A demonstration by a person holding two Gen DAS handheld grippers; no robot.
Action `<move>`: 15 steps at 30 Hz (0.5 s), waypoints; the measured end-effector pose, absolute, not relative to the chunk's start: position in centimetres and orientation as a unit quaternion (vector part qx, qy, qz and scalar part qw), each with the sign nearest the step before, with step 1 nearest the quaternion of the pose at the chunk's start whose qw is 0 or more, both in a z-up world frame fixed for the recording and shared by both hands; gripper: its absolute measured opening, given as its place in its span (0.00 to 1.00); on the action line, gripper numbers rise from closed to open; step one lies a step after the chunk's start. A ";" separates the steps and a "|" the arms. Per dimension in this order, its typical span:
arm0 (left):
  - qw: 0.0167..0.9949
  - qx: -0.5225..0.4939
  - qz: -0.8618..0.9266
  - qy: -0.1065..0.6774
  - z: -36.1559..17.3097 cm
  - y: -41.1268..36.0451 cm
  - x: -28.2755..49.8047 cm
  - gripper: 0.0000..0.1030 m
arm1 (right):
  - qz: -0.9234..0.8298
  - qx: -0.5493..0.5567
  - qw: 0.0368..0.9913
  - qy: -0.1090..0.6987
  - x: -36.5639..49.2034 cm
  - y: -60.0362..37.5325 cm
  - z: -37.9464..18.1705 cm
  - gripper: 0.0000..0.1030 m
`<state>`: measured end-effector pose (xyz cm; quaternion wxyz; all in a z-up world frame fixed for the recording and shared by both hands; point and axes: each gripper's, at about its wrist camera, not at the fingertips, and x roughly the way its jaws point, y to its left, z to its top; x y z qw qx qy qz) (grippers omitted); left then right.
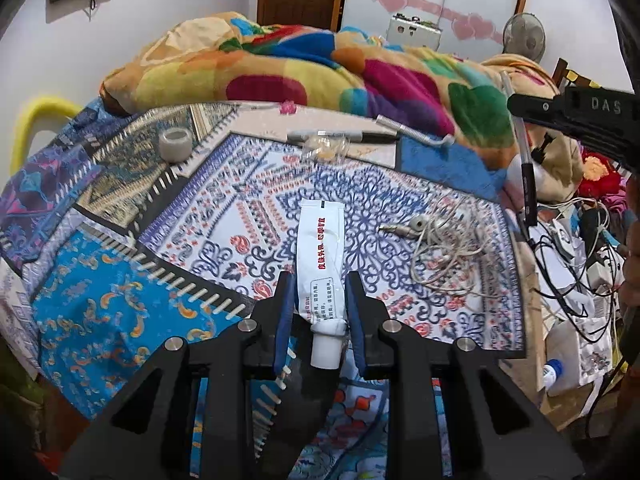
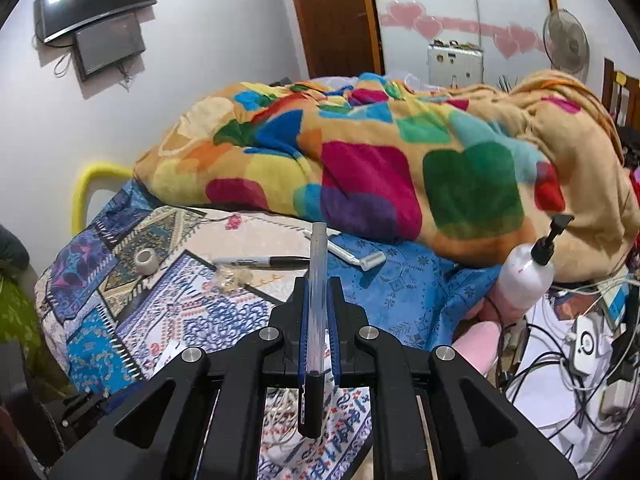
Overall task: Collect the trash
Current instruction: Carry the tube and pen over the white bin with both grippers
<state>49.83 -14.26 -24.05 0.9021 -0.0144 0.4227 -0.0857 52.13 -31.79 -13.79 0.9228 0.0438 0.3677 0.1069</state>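
Trash in hand came first: a white squeeze tube with red lettering [image 1: 319,264] sat between the blue pads of the left tool [image 1: 320,300], its jaws drawn narrow on the tube's lower body, white cap pointing back toward the camera and flat crimped end reaching out over the bed. The right tool [image 2: 319,300] was clamped tight on a clear-barrelled pen with a black end [image 2: 318,300], the barrel standing up past the fingertips — in the left wrist view that pen hung down from the tool at the right edge.

Beyond the tube, on the blue-and-white patterned bed sheet [image 1: 224,216], lay a tangle of white earphones [image 1: 440,240]. Farther back lay a crumpled clear plastic wrapper [image 1: 324,148], just in front of a black-and-grey marker [image 1: 344,136], with a white disposable razor [image 2: 352,256] beside the marker's tip. A small roll of white tape [image 1: 175,142] stood well to the left. Behind all of it lay a heaped fleece blanket in bright colour patches [image 1: 320,68]. Off the bed's right side stood a white pump bottle with a black nozzle [image 2: 528,276] — near a mess of cables [image 2: 580,344].
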 end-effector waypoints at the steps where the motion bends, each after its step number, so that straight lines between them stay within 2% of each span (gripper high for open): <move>1: 0.904 -0.014 -0.087 0.419 -23.5 -14.2 49.5 0.24 | 0.110 0.041 0.923 0.366 51.6 -31.5 -13.4 0.08; 15: 0.926 -0.018 -0.061 0.372 -16.0 -9.2 42.0 0.24 | 0.174 0.020 0.923 0.344 45.7 -25.3 -8.2 0.08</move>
